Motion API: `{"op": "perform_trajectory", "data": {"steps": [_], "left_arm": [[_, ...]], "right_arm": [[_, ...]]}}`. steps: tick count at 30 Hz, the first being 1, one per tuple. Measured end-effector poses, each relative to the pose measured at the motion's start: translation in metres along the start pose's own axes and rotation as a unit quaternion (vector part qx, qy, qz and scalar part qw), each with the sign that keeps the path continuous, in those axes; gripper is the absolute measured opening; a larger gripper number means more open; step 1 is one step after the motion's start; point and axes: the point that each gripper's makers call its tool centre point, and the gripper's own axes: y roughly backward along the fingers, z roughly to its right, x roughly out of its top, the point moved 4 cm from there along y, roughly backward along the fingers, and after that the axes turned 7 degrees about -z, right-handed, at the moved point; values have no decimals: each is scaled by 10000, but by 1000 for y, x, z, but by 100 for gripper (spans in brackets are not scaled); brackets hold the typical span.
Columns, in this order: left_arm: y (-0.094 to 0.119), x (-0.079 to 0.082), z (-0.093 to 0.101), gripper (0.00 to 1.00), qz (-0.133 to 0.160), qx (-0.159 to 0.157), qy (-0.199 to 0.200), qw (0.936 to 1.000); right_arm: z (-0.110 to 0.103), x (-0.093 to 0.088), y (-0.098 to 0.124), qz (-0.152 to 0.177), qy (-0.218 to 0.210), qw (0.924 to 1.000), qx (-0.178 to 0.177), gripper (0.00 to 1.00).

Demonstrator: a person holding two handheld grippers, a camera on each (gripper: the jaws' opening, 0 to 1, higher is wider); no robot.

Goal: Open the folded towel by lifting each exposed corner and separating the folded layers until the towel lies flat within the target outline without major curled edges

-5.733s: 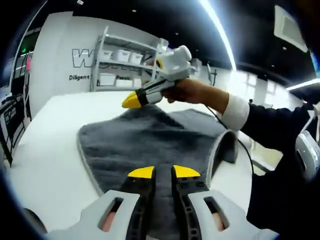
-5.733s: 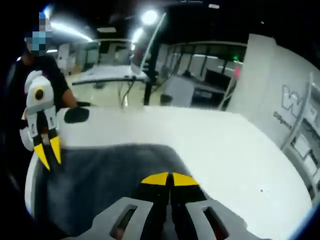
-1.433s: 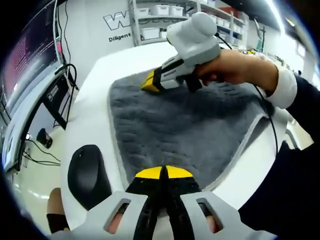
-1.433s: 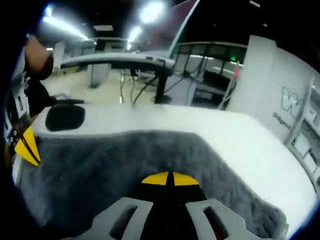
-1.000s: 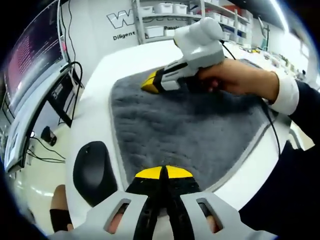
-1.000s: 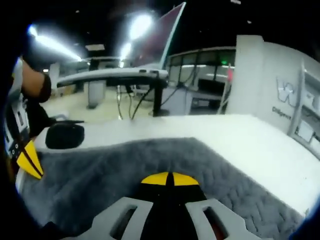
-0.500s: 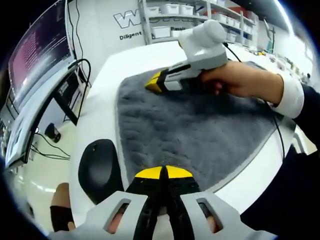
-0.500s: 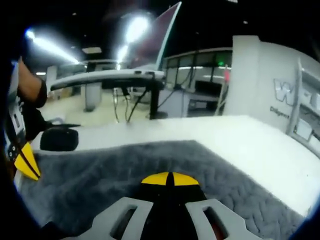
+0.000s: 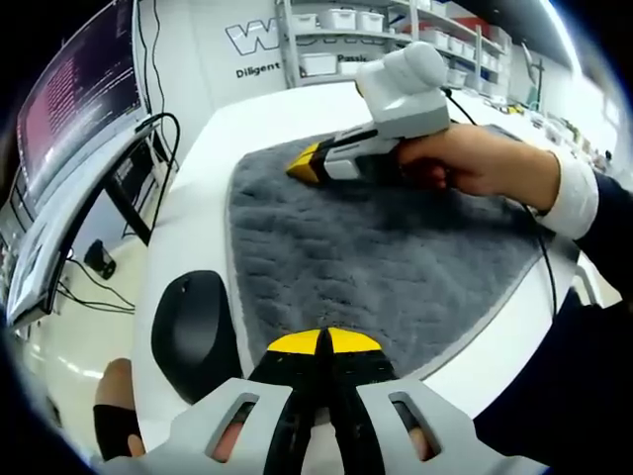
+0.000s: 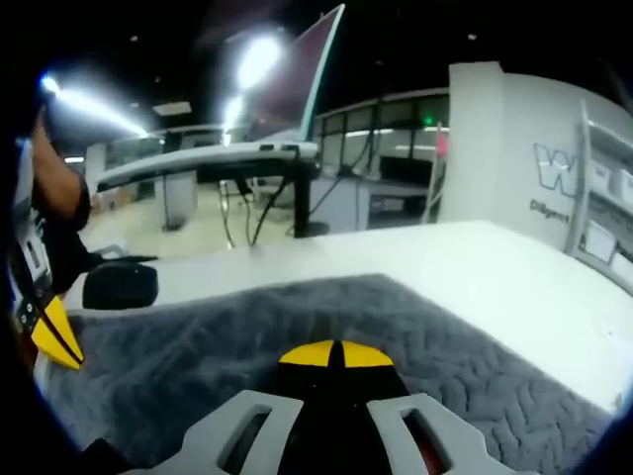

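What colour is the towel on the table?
Dark grey towel with a lighter grey edge, best in the left gripper view.

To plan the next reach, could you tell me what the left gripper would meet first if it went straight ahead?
Probably the grey towel: the left gripper, jaws shut, points across it toward the right gripper. Height above the cloth is unclear.

White table (image 9: 198,188), two things on it.
Your grey towel (image 9: 386,257) lies spread ahead of the fingertips; the black mouse (image 9: 193,332) sits just left.
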Motion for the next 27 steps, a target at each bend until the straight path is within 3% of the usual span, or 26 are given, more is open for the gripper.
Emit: {"op": "perform_trajectory", "data": {"steps": [5, 8, 13, 15, 17, 19, 22, 24, 27], "left_arm": [[1, 1, 1, 1, -56, 97, -275, 9996], [3, 10, 7, 1, 242, -11, -279, 9993], [1, 17, 9, 1, 413, -166, -198, 9988], [2, 22, 11, 1, 629, -334, -62, 9974], [8, 34, 7, 1, 1070, -266, 52, 9939], [13, 39, 3, 1, 1234, -220, 270, 9917], [25, 50, 2, 1, 1861, -263, 354, 9815], [31, 55, 1, 5, 2103, -490, 600, 9746], [34, 58, -2, 12, 2277, -531, 597, 9705]], "right_arm": [[-2, -4, 7, -53, -54, 10000, 46, 0], [-2, -3, 5, -101, -204, 9997, 95, 0], [1, -1, 12, -161, -502, 9983, 236, 0], [4, -1, 17, -127, -523, 9983, 224, 0], [11, -5, 30, -49, -502, 9986, 138, 0], [16, -4, 34, -23, -532, 9985, 102, 0], [22, 2, 44, -14, -585, 9982, 87, 0], [32, 0, 56, -88, -266, 9996, -77, 0], [40, -8, 78, -151, -124, 9995, -249, 0]]}}
